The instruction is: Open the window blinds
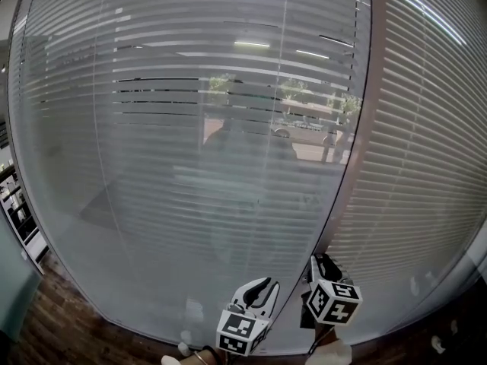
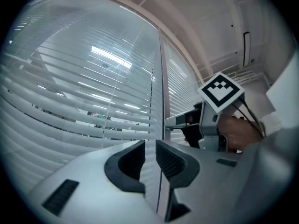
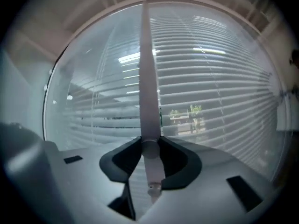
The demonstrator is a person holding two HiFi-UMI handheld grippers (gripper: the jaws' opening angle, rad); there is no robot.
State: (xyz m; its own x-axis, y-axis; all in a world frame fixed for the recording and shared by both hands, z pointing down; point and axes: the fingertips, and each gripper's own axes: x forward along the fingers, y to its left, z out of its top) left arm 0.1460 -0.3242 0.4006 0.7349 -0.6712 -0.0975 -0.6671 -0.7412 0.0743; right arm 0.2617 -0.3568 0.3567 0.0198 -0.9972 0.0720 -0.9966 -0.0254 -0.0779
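Grey horizontal blinds [image 1: 190, 90] hang behind glass, their slats mostly tilted shut, with a second panel [image 1: 434, 143] to the right of a dark mullion [image 1: 356, 135]. A pale tilt wand [image 3: 147, 92] runs down in front of the mullion. My right gripper [image 3: 150, 149] is shut on the wand near its lower end; in the head view it [image 1: 318, 268] sits at the mullion's foot. My left gripper [image 2: 150, 154] points up at the glass just left of it, jaws a narrow gap apart with nothing between them. It [image 1: 261, 289] shows low in the head view.
Dark wood floor [image 1: 53, 318] lies below the window at the left, with a shelf unit [image 1: 19, 219] at the far left edge. A person's hand [image 2: 243, 132] holds the right gripper. Trees and a street show faintly through slat gaps [image 1: 304, 120].
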